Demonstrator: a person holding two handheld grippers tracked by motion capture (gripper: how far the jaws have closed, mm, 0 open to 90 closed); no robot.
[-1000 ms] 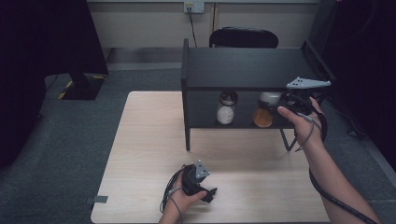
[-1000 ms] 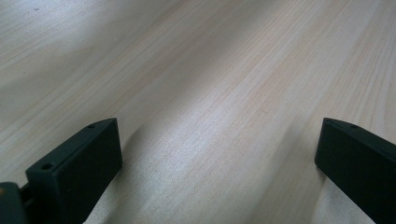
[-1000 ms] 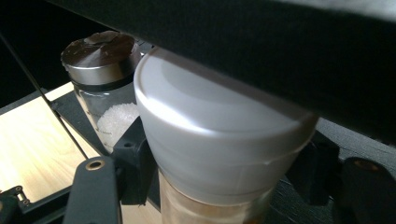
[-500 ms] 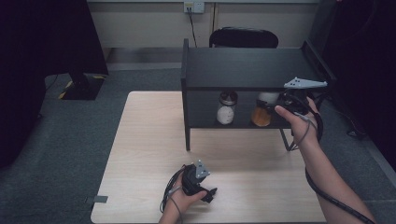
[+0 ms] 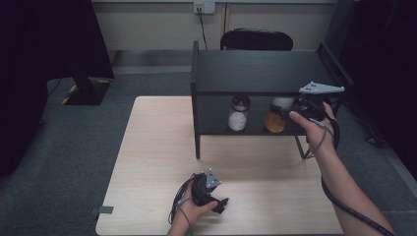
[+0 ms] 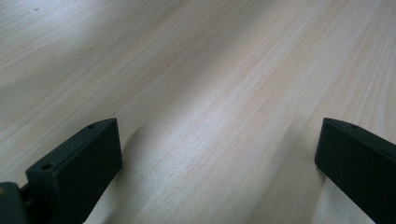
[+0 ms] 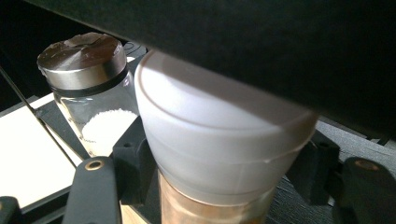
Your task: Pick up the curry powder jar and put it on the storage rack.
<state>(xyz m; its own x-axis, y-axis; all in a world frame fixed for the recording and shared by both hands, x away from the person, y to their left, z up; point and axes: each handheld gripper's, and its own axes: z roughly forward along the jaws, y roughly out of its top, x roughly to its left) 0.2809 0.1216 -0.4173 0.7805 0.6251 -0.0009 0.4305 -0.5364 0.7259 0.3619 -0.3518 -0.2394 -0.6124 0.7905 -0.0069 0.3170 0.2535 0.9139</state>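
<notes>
The right gripper (image 5: 287,114) reaches into the lower level of a black shelf (image 5: 260,73) standing on the counter (image 5: 157,147), its jaws clamped on either side of a white-capped jar (image 7: 219,140) of orange-brown contents, just below the cap. Just beside it under the same shelf top stands a glass jar (image 7: 91,93) with a metal lid and white grains inside. The left gripper (image 6: 212,172) rests near the counter's front edge, jaws spread wide over bare wood with nothing between them.
</notes>
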